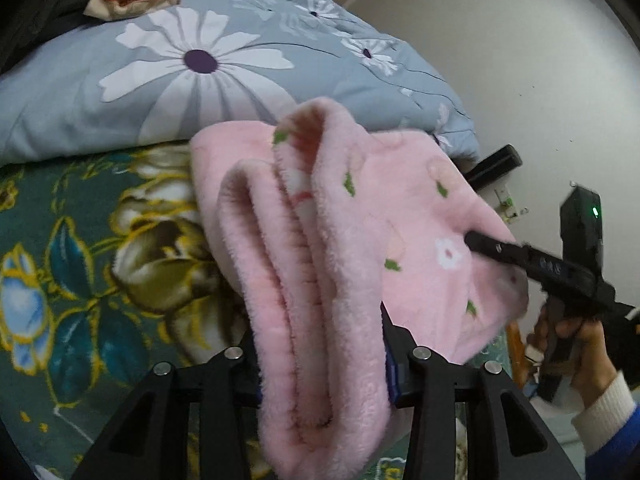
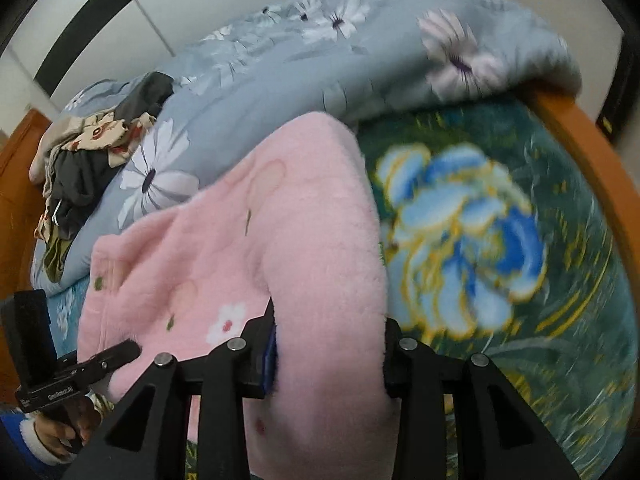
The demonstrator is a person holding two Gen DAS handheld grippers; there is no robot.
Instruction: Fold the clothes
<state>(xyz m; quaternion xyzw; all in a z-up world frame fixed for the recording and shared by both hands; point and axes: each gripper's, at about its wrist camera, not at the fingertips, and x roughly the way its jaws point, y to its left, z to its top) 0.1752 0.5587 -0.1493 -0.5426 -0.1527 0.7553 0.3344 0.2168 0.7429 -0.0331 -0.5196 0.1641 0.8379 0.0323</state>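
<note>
A pink fleece garment with small flowers is held up over the bed, folded into several layers. My left gripper is shut on one thick folded edge of it. My right gripper is shut on the other edge of the same garment. In the left wrist view the right gripper presses into the cloth from the right. In the right wrist view the left gripper shows at the lower left, against the cloth.
A green floral blanket covers the bed. A grey-blue daisy quilt is bunched behind the garment. A pile of other clothes lies on the quilt. A wooden bed frame runs along the right.
</note>
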